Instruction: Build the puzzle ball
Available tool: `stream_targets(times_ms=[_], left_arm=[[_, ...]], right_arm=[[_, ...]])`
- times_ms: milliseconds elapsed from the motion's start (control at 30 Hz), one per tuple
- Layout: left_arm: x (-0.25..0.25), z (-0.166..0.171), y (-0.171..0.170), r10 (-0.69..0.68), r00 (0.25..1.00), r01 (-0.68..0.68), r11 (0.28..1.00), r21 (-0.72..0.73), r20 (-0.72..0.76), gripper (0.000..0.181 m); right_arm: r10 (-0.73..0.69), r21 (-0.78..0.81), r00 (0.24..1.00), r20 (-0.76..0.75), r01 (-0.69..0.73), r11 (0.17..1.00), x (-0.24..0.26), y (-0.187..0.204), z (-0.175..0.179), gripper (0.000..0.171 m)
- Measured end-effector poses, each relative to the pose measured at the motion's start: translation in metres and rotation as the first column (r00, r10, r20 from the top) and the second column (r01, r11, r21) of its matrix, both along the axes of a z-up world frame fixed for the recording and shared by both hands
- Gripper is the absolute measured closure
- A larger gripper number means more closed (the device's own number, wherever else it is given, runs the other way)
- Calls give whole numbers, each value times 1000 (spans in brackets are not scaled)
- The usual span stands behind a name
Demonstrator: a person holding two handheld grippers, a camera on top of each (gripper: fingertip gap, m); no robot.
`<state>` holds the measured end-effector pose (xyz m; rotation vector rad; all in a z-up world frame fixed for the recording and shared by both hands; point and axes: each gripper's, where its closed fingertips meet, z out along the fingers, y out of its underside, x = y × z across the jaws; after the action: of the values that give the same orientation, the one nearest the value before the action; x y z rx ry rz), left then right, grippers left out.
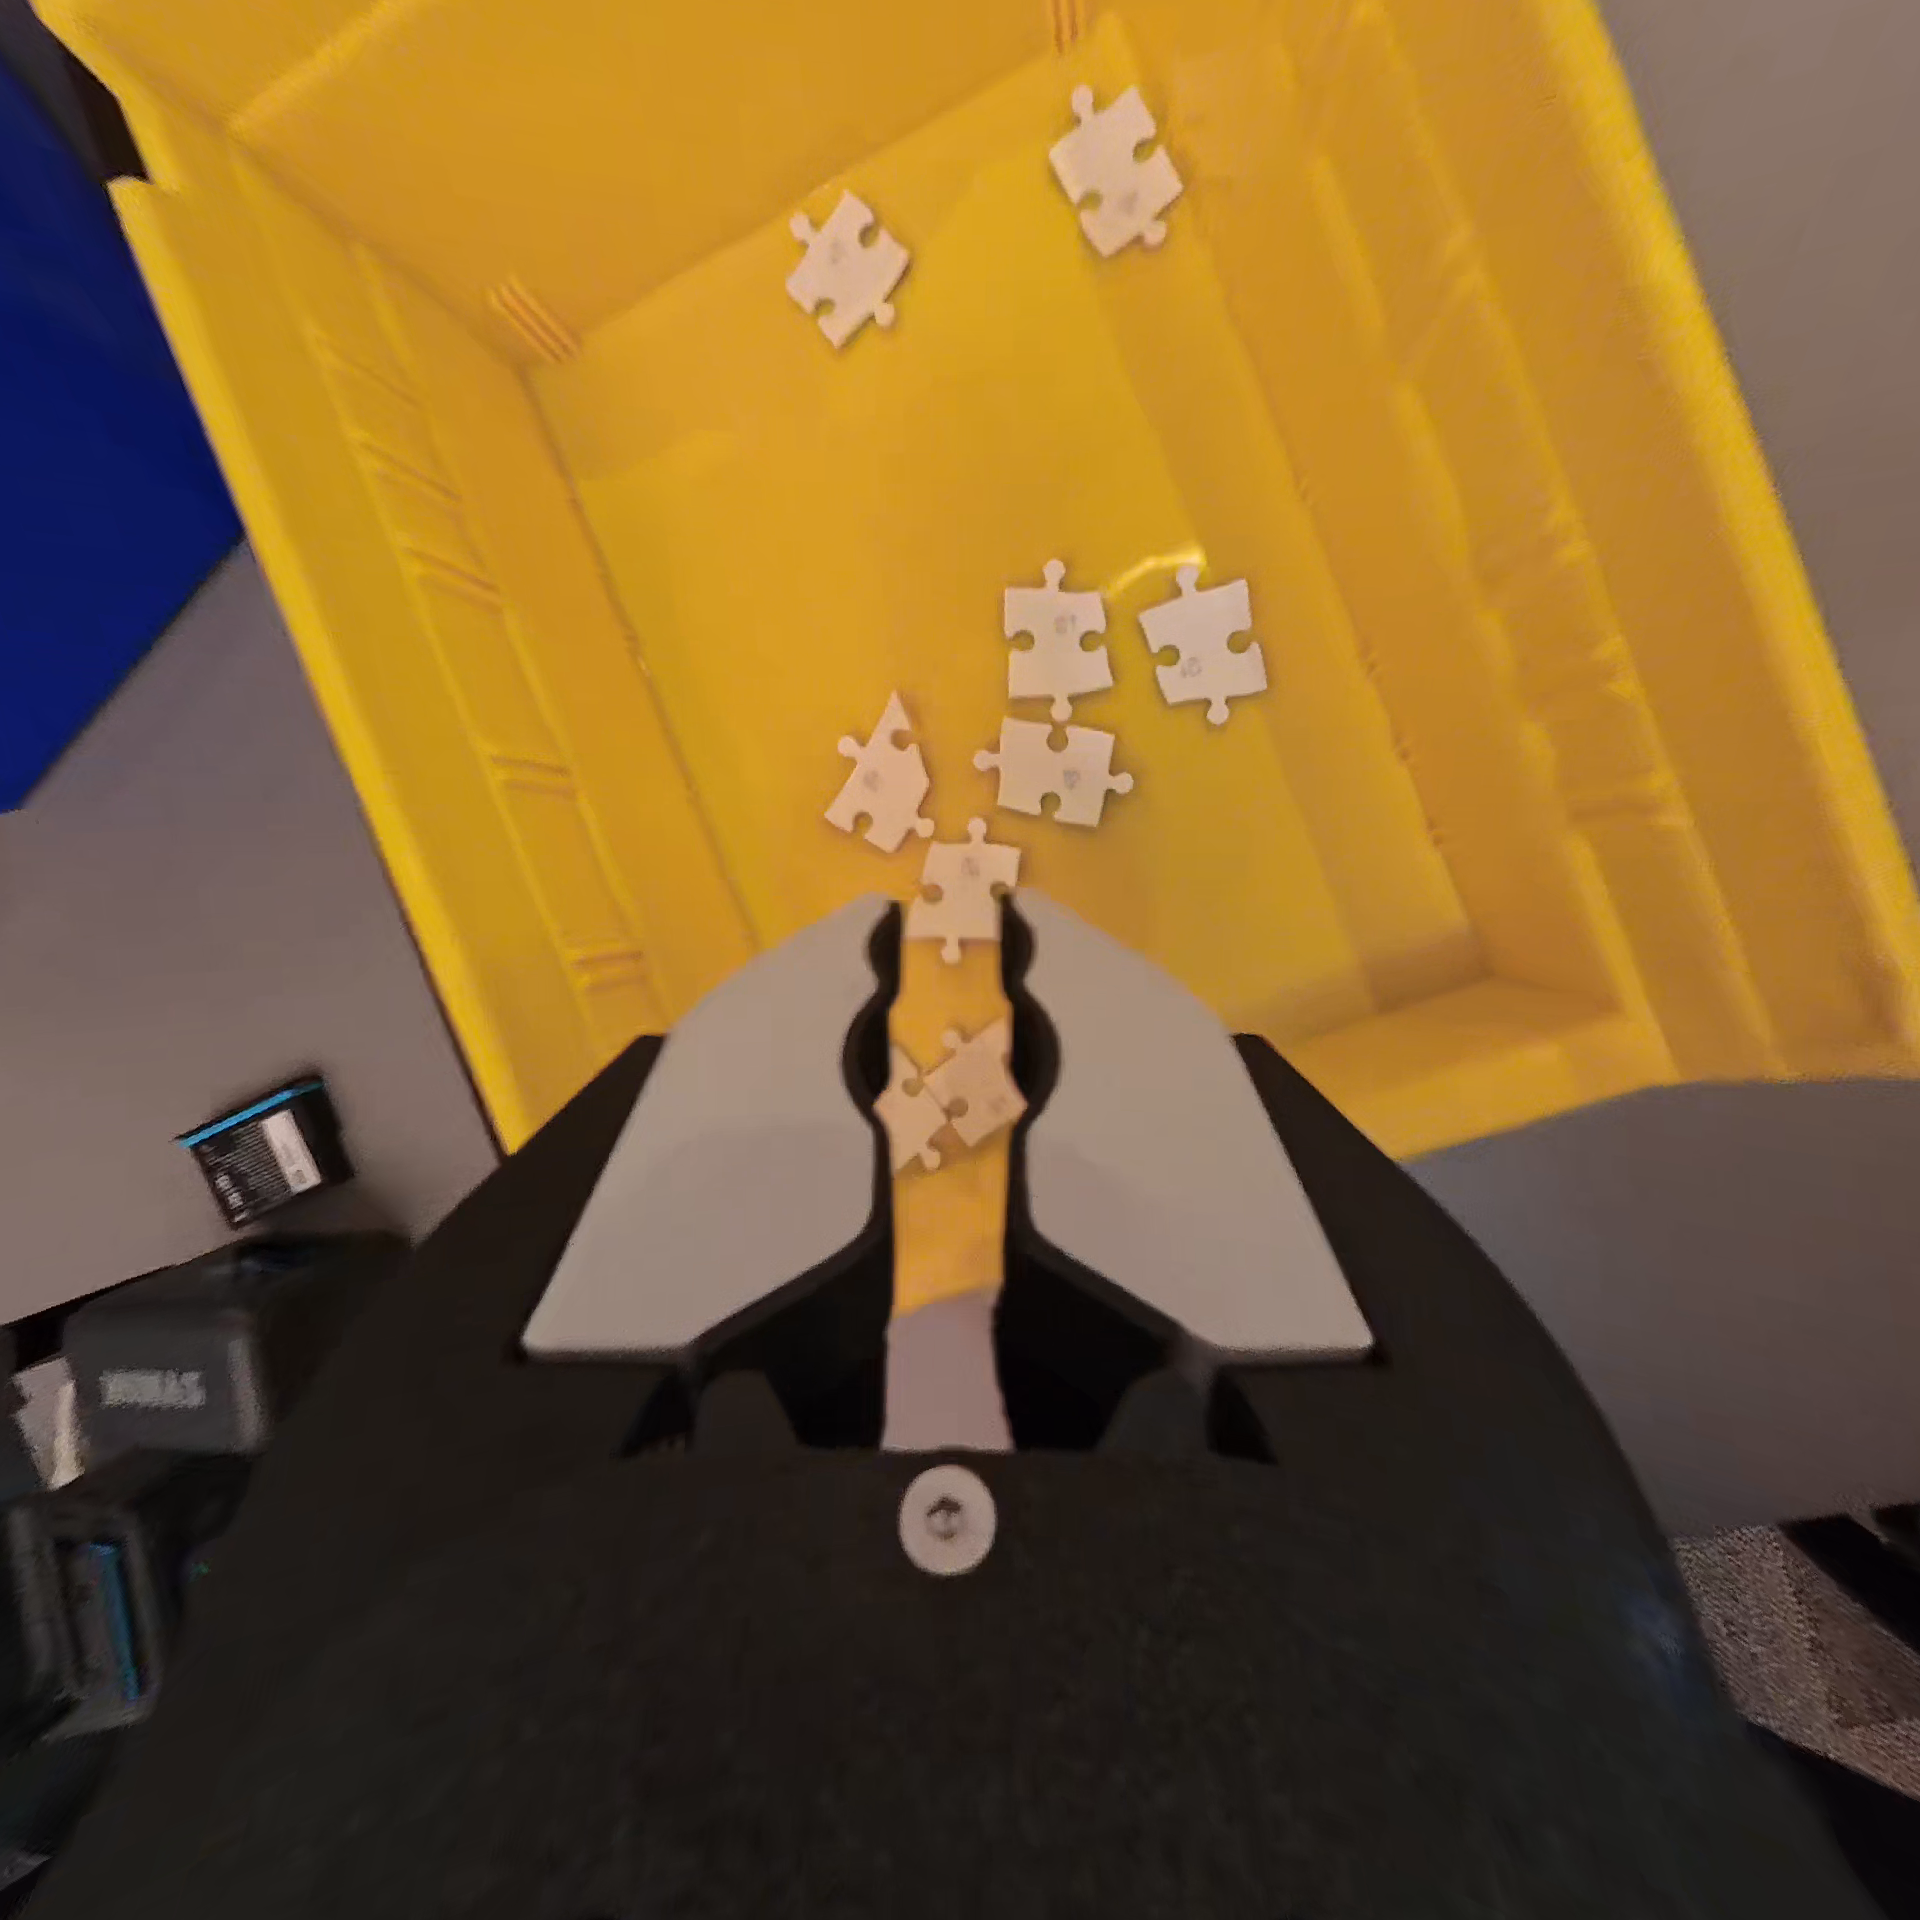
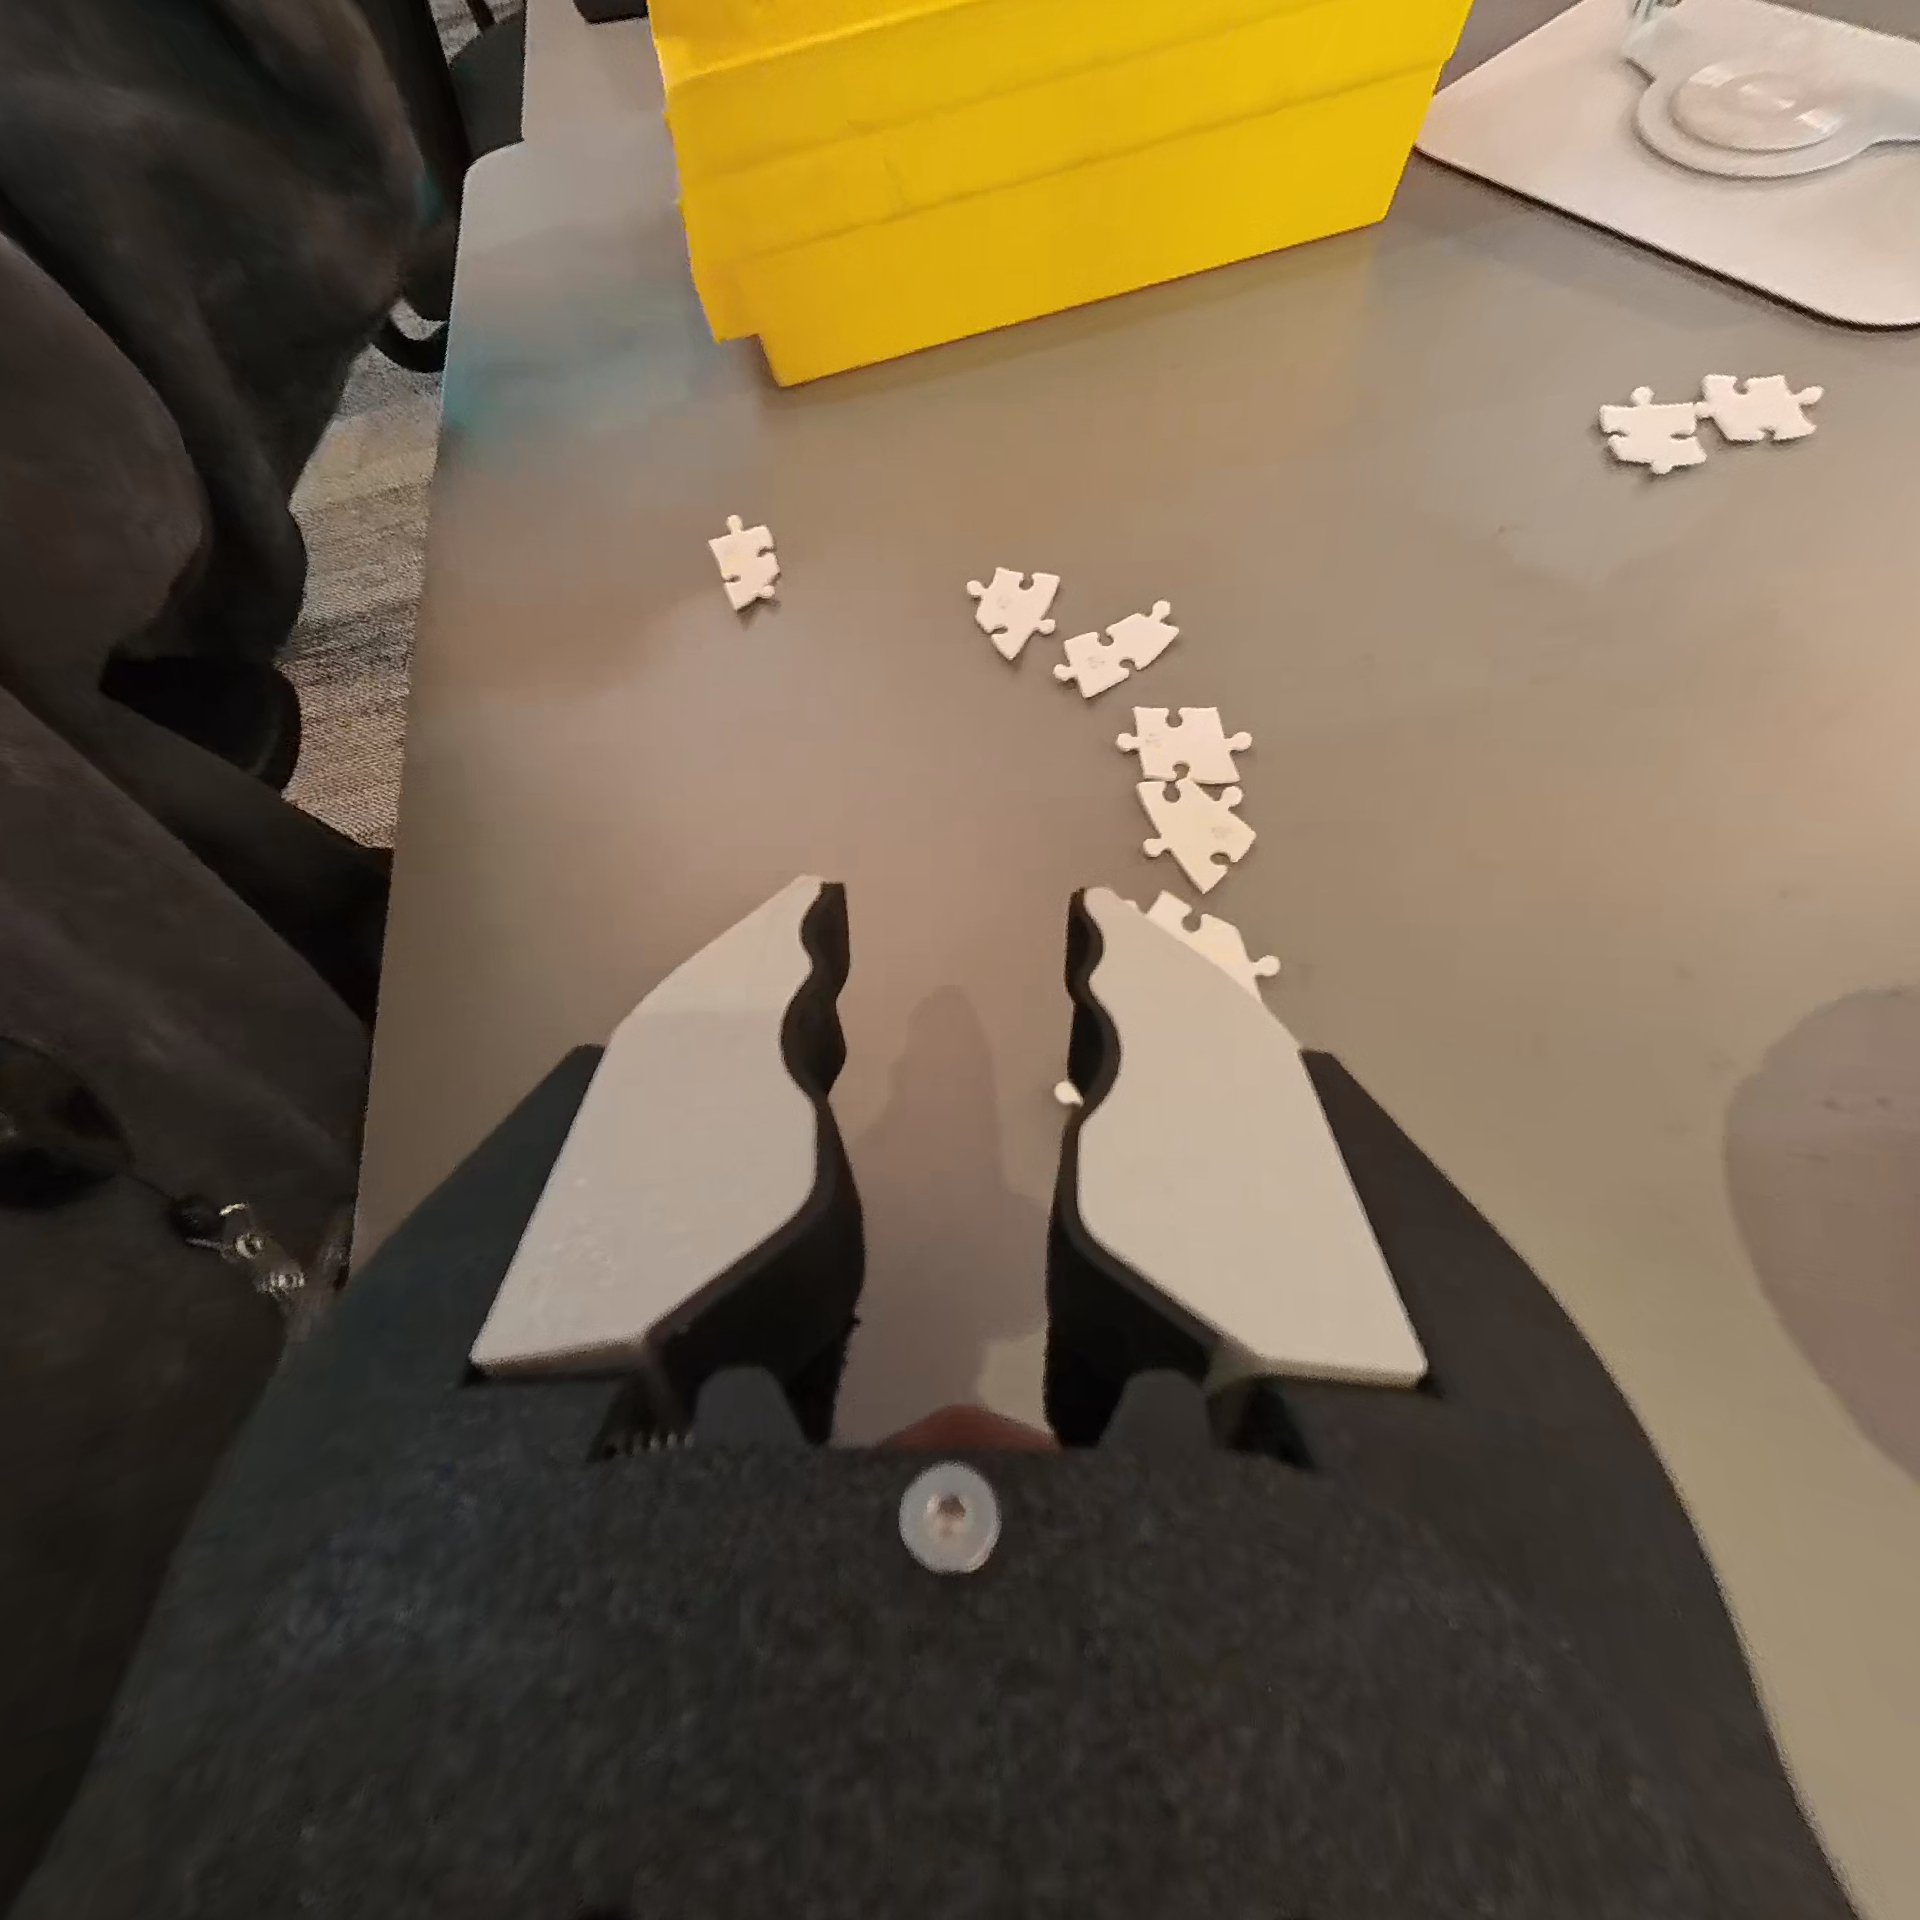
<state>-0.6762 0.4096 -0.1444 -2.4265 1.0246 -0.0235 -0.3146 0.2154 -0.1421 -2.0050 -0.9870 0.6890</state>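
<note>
In the left wrist view my left gripper point(image 1: 951, 909) reaches into a yellow bin point(image 1: 436, 582). Its fingertips are closed on the edges of a white puzzle piece point(image 1: 964, 894). Several more white pieces lie on the bin floor, one point(image 1: 1058, 644) just ahead and two point(image 1: 951, 1091) showing through the gap between the fingers. In the right wrist view my right gripper point(image 2: 956, 914) is open and empty just above the grey table point(image 2: 1455, 644). Loose white pieces point(image 2: 1190, 743) lie ahead and to its right; one point(image 2: 1221, 940) is partly hidden by the right finger.
The yellow bin point(image 2: 1039, 177) stands at the back of the table. A pale mat with a clear round object point(image 2: 1766, 135) lies at the back right. Two joined pieces point(image 2: 1709, 421) lie far right. Dark fabric point(image 2: 156, 623) fills the left. Black boxes point(image 1: 270, 1148) sit left of the bin. One gripper's finger ends stand about 40 cm off the other's.
</note>
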Motion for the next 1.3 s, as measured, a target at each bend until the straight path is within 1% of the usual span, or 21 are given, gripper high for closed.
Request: stream_targets(times_ms=[33,100,167,200,300,433,467,500,533,600,733,800,900,967,1033,1100,1167,1233,1300], left_arm=[[3,-8,4,-1,1000,2,1000,-24,15,152],[1,-25,17,30,1000,-31,997,-74,-5,142],[-4,-39,30,69,996,-75,989,-130,-48,124],[-4,-43,37,86,994,-94,985,-145,-60,121],[-4,-53,49,113,988,-131,973,-192,-101,127],[-13,-74,42,65,967,-138,946,-293,-247,129],[-12,-77,39,54,968,-134,937,-321,-245,129],[-8,-78,39,55,976,-126,933,-338,-211,140],[-6,-79,38,64,980,-129,926,-355,-189,140],[-3,-80,36,81,987,-131,909,-396,-140,152],[-3,-79,37,50,990,-98,921,-377,-134,152],[-5,-78,39,56,990,-97,934,-345,-128,152],[-7,-61,43,118,989,-136,956,-259,-86,153],[-1,-34,38,148,989,-150,971,-187,-26,153],[17,4,22,127,991,-121,987,-109,50,152],[55,44,-5,47,987,-44,999,-22,154,153],[108,73,-40,-57,965,53,998,23,256,153],[173,83,-78,-174,925,175,984,30,337,152],[237,74,-115,-264,889,287,958,-7,374,152]], right_arm=[[9,-1,1000,-1,-9,1000,-2,-2,-1,132],[27,-2,1000,-2,-27,1000,-6,-4,-1,131],[37,2,999,4,-37,999,-9,-6,-1,131],[38,5,999,6,-38,999,-10,-7,-1,131],[28,3,1000,7,-28,1000,-8,-9,-1,131],[-3,-8,1000,0,3,1000,2,-7,-3,131],[-8,-10,1000,-2,8,1000,4,-7,-3,131],[-14,-11,1000,-4,14,1000,6,-5,-3,131],[-18,-11,1000,-6,18,1000,8,-4,-3,131],[-22,-14,1000,-11,21,1000,10,-3,-3,132],[-22,-14,1000,-13,21,1000,11,-2,-4,132],[-24,-12,1000,-13,24,1000,12,-3,-4,132],[-35,-8,999,-8,35,999,18,-4,-3,132],[-49,9,999,15,49,999,27,-4,0,131],[-76,44,994,74,73,996,47,-4,3,131],[-153,97,977,148,140,985,80,-2,9,131],[-236,138,956,175,214,967,115,-3,18,132],[-315,165,935,164,289,943,148,-8,25,133],[-378,172,918,116,357,918,173,-14,30,135]])
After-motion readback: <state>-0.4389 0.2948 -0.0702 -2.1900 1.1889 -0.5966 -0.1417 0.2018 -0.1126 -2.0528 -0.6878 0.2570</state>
